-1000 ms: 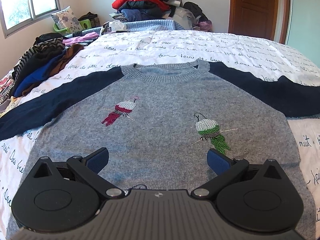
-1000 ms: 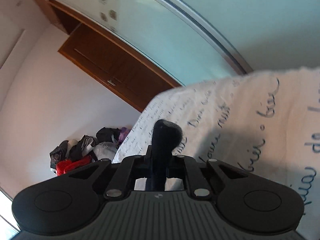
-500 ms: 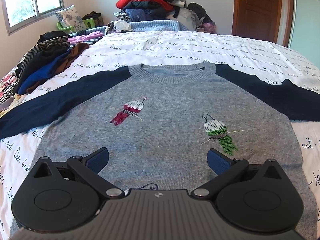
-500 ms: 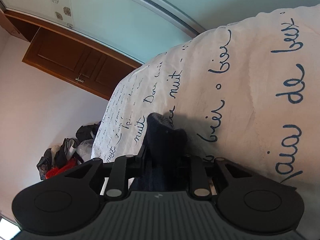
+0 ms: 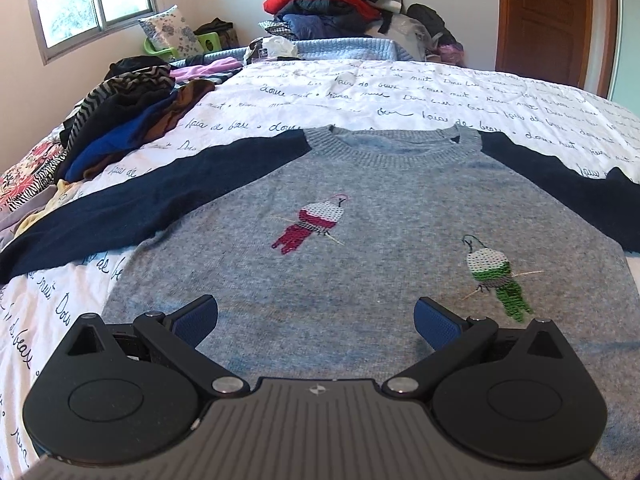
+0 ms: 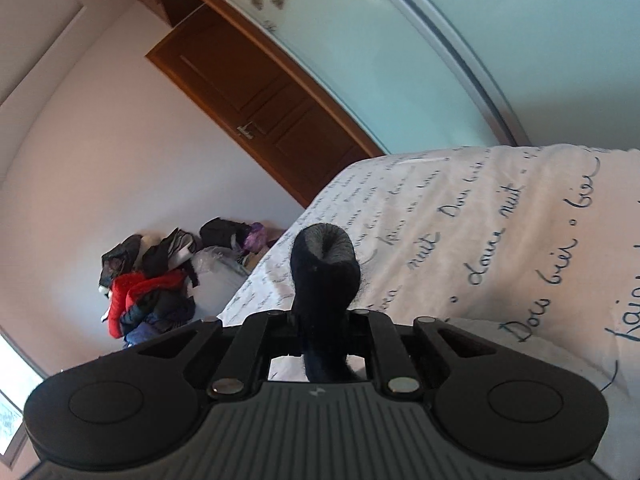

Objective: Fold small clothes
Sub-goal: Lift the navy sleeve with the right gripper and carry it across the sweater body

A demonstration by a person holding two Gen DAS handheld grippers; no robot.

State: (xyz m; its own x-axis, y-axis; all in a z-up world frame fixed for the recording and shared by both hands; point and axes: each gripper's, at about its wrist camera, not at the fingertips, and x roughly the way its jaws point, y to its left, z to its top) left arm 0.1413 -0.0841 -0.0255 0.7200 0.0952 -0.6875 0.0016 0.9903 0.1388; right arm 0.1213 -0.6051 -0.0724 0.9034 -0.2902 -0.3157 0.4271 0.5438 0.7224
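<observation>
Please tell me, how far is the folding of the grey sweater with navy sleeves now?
Done: the sweater lies flat, face up, on the bedspread, with its left sleeve spread out. In hand: the right gripper is shut on a navy sleeve cuff; the left gripper is open above the hem. Left: no fold is visible yet, so both sleeves and the body remain.

Bedsheet (image 5: pixel 400 96) script reads "nuit" and "de beaux".
</observation>
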